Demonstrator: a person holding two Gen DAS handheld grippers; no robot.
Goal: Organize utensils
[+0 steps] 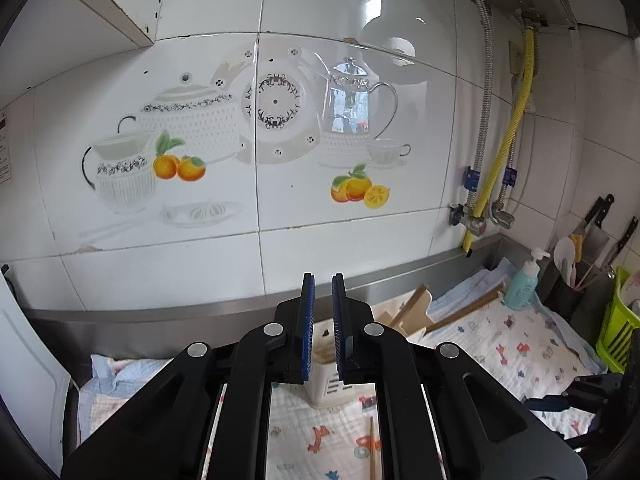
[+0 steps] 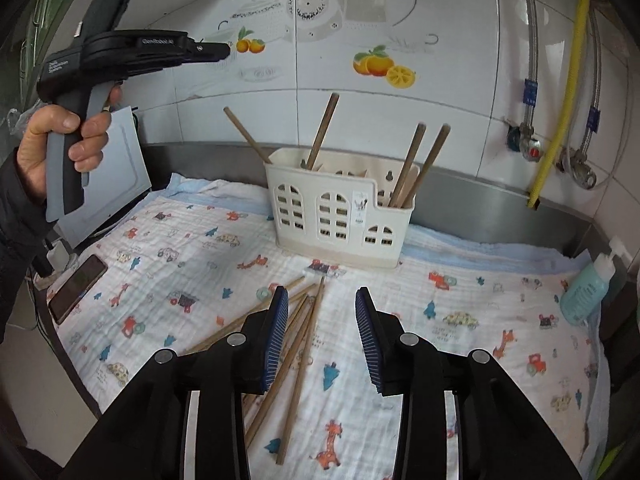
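Wooden chopsticks (image 2: 298, 344) lie scattered on the cloth-covered desk (image 2: 460, 344) before a cream utensil holder (image 2: 340, 216) — several already stowed. Right hand-held gripper (image 2: 322, 340) hovers released; left hand-held gripper (image 1: 323, 328) nearly closed, empty. Next — likely grasping one stick.

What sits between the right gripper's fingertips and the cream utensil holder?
In the right wrist view, the right gripper and the utensil holder are separated only by bare printed cloth; the loose chopsticks lie left of that line.
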